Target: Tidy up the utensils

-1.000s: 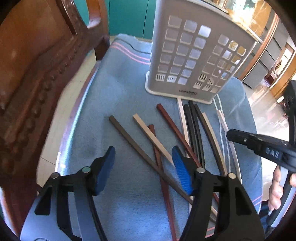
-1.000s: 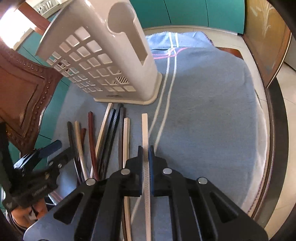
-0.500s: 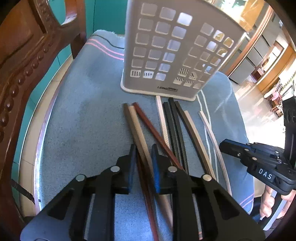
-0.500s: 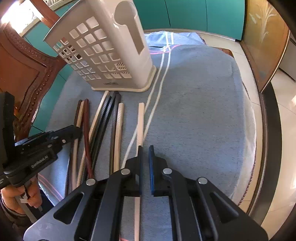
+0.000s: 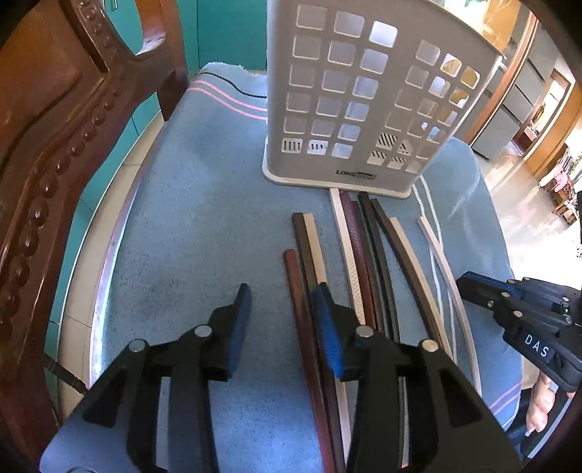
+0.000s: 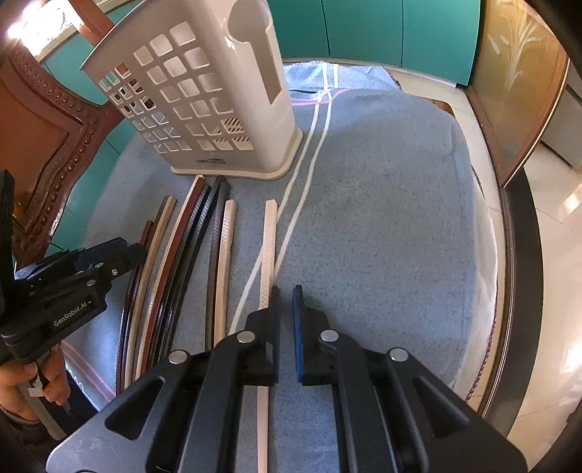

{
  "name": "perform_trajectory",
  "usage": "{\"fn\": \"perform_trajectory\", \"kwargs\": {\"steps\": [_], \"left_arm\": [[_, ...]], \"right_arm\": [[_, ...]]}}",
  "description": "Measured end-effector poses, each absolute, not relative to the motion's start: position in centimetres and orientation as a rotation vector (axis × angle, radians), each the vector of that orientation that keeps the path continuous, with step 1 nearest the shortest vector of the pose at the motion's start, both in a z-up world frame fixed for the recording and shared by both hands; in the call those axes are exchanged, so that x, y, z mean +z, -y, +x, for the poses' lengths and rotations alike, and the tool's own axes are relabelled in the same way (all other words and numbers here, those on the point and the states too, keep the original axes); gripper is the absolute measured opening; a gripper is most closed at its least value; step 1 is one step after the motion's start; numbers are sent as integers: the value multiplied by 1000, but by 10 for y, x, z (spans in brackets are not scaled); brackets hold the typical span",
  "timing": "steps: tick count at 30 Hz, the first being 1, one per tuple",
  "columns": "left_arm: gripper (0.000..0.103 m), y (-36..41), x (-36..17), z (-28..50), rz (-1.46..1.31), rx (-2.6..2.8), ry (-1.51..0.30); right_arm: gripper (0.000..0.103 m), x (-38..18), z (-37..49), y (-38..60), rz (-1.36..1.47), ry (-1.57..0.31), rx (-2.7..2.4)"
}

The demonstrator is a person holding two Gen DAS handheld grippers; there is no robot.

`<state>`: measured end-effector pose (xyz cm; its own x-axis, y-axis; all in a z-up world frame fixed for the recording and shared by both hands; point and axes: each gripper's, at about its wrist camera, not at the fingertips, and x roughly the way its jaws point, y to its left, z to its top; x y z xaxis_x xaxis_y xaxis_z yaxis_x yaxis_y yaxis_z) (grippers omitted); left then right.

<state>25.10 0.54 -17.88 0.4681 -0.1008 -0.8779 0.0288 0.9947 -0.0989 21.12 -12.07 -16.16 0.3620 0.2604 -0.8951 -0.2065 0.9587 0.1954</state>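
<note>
Several chopsticks (image 5: 358, 254) in brown, cream, red and black lie side by side on a blue cloth (image 5: 203, 233), pointing at a white perforated utensil holder (image 5: 363, 98). My left gripper (image 5: 282, 320) is open and empty, its right finger (image 5: 327, 327) over the leftmost sticks. My right gripper (image 6: 285, 320) stands slightly open and empty, just right of a cream chopstick (image 6: 267, 262). The holder (image 6: 203, 98) and the row of sticks (image 6: 189, 254) also show in the right wrist view. The left gripper (image 6: 91, 265) shows at that view's left.
A carved wooden chair back (image 5: 54, 152) stands at the left. The cloth (image 6: 382, 218) covers a round table with a dark rim (image 6: 509, 254). Teal cabinets (image 6: 363, 29) stand behind.
My left gripper was shut on the leftmost sticks, squared them against the others, and has now opened. My right gripper has let go of the cream chopstick and shifted right of it.
</note>
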Motion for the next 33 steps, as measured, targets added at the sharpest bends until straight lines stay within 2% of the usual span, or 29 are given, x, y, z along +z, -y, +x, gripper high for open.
{"fn": "perform_trajectory", "kwargs": {"steps": [6,13,20,26,33], "left_arm": [[40,2,-179,259,-44,-65,-1085],[30,0,-173,257,-32,-61,-1093],[30,10,-180,255,37,-45,-1083],[23,18,-179,257,35,-40,-1074],[23,19,-177,254,45,-44,-1067]], "right_arm": [[8,-161,213,110,-1,-1133,267],[10,-161,214,107,-19,-1129,270],[15,-160,211,102,-47,-1118,264],[18,-160,203,93,-163,-1070,214],[20,-160,196,81,-216,-1045,233]]}}
